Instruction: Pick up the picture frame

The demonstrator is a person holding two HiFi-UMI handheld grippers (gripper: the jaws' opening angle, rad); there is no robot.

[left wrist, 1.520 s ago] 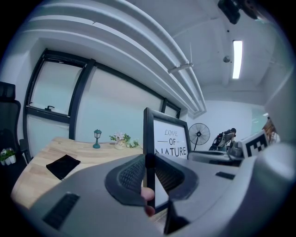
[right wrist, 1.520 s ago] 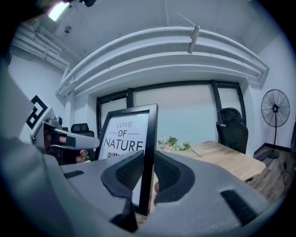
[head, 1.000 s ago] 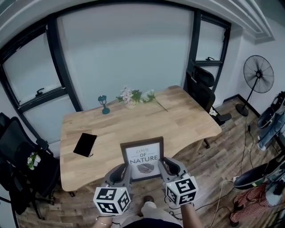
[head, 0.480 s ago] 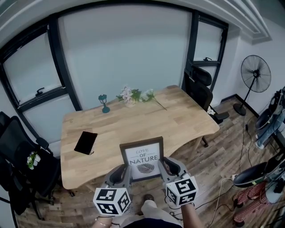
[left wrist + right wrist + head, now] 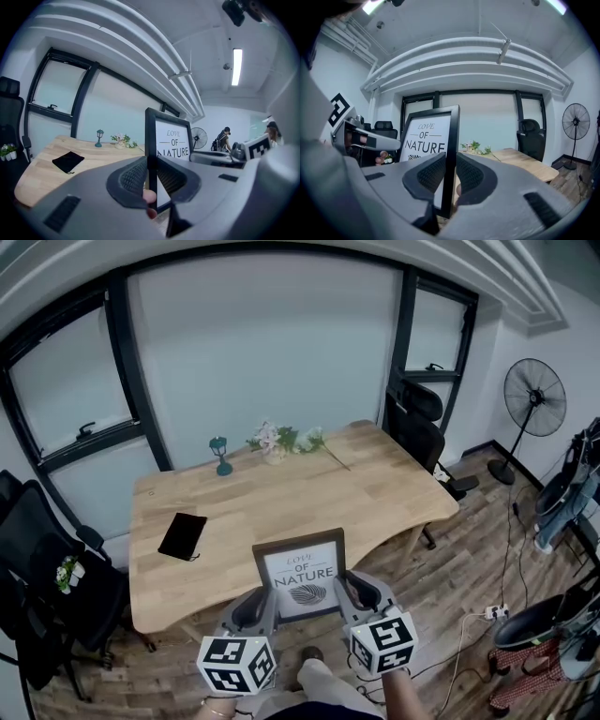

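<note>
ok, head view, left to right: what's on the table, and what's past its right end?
black pouch → teal lantern → flowers → office chair → standing fan. Skipped the picture frame: it overlaps the flowers sideways.

black pouch [image 5: 182, 535], teal lantern [image 5: 219, 455] and flowers [image 5: 281, 441] sit on wooden table [image 5: 309, 493].

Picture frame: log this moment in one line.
picture frame upright, lifted | left gripper shut on left edge | right gripper shut on right edge
</note>
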